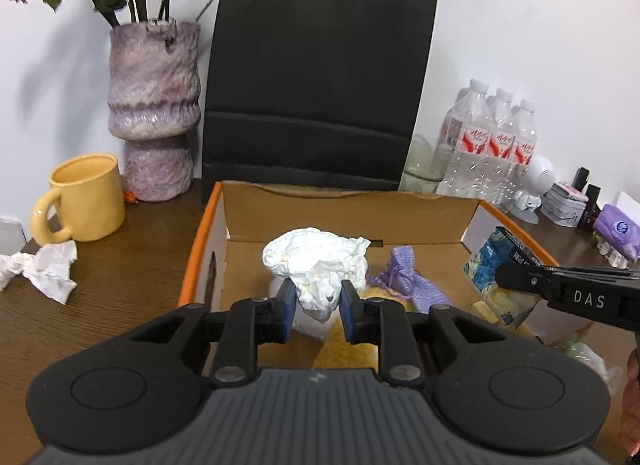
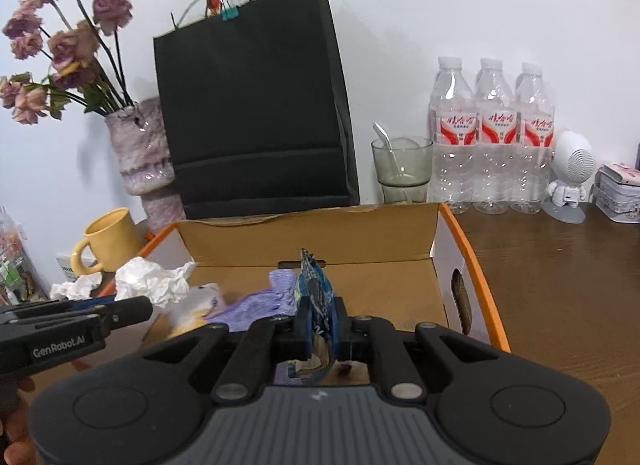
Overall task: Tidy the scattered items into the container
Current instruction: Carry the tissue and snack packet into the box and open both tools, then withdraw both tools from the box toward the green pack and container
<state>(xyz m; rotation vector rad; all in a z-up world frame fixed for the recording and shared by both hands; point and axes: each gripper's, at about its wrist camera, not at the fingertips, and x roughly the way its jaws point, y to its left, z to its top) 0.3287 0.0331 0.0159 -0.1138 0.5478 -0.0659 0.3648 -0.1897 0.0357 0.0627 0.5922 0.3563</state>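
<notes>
An open cardboard box (image 1: 344, 211) with orange edges stands on the wooden table; it also shows in the right wrist view (image 2: 308, 239). My left gripper (image 1: 318, 301) is shut on a crumpled white tissue (image 1: 320, 261) and holds it above the box; the tissue also shows in the right wrist view (image 2: 154, 279). My right gripper (image 2: 319, 325) is shut on a blue patterned packet (image 2: 314, 293) over the box; the packet also shows in the left wrist view (image 1: 494, 261). A purple knitted pouch (image 1: 408, 281) and yellow items lie inside. Another crumpled tissue (image 1: 44, 269) lies on the table left of the box.
A yellow mug (image 1: 86, 197), a purple vase (image 1: 154, 113) with dried flowers and a black paper bag (image 1: 320, 77) stand behind the box. A glass with a spoon (image 2: 402, 169), three water bottles (image 2: 494, 137), a white figurine (image 2: 570, 177) and tins stand at the right.
</notes>
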